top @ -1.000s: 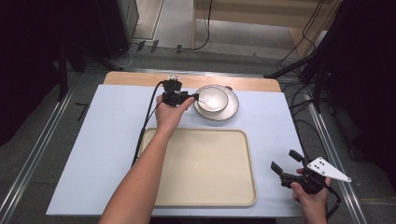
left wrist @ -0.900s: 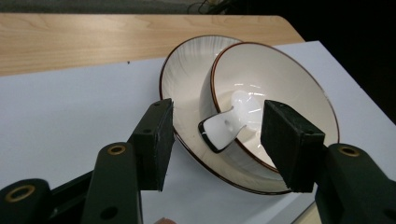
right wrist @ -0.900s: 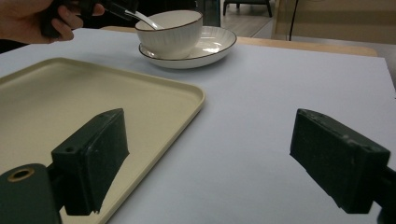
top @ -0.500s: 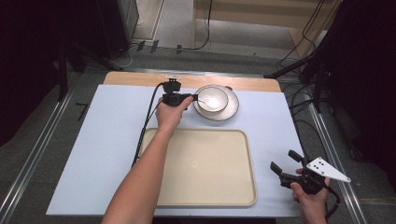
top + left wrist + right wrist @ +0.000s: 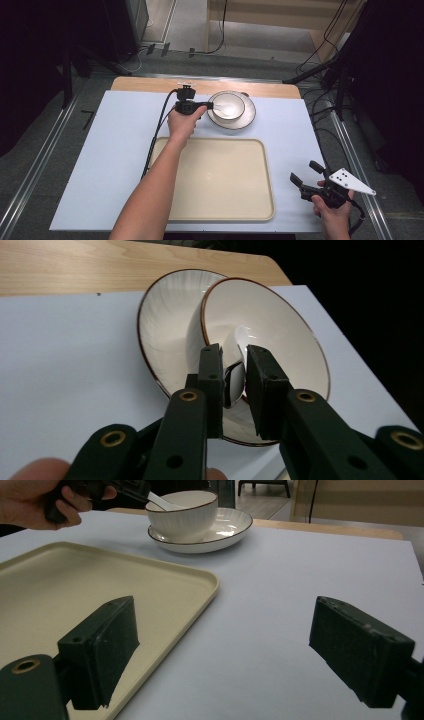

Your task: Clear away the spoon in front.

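The right hand-held gripper (image 5: pixel 307 174) is held low at the near right corner of the surface (image 5: pixel 100 160), its jaws spread wide and released. One cream tray (image 5: pixel 220 177) is seen beside it. Farther off, the left hand-held gripper (image 5: pixel 234 371) is reached forward and clenched on one white spoon (image 5: pixel 235 347) inside one bowl (image 5: pixel 270 330), set on one plate (image 5: pixel 160 325).

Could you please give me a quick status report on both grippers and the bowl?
Left gripper shut on spoon handle in bowl. Bowl sits on plate. Right gripper open, idle beside tray. Nothing in the way.
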A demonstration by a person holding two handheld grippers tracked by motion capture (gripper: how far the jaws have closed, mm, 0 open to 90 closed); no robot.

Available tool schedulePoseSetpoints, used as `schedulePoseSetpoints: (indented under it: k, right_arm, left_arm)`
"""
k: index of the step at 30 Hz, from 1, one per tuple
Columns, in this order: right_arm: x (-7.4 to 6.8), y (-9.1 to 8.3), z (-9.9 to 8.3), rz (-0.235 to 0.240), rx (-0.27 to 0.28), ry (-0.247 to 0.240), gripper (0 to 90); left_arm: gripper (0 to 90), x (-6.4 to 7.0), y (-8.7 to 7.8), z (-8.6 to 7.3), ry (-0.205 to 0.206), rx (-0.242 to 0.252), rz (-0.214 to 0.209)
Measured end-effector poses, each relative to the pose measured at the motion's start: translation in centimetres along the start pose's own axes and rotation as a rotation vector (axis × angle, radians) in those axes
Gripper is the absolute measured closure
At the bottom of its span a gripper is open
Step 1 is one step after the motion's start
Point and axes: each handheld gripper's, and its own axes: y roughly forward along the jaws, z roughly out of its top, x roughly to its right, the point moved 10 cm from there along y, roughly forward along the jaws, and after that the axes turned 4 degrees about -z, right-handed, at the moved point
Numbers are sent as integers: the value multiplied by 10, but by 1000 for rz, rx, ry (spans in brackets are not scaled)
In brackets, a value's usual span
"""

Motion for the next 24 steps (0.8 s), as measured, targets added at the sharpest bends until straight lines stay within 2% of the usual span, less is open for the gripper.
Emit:
schedulePoseSetpoints:
  k: [3, 8, 10, 14, 18, 20, 21, 24]
  right_arm:
    - [0, 0, 0, -2, -2, 2, 119]
    - [1, 0, -1, -6, -5, 2, 122]
    - [1, 0, -1, -8, -5, 3, 123]
    - [1, 1, -1, -10, -7, 3, 124]
    - [2, 1, -1, -14, -7, 4, 125]
    - [2, 1, -1, -14, -7, 3, 125]
    - [3, 1, -1, -13, -6, 1, 125]
    - [3, 1, -1, -13, -6, 6, 125]
  left_arm:
    - [817, 6, 0, 0, -14, 4, -48]
    - [848, 13, -1, 0, -4, -3, -69]
    - [855, 16, -1, -2, 0, -10, -89]
    - [861, 17, -2, -2, 20, -9, -80]
    - [862, 21, -5, -2, 35, -9, -95]
    - [862, 25, -7, 0, 50, 17, -102]
    - [862, 29, -11, 3, 52, 52, -115]
    - [862, 31, -14, 5, 67, 79, -99]
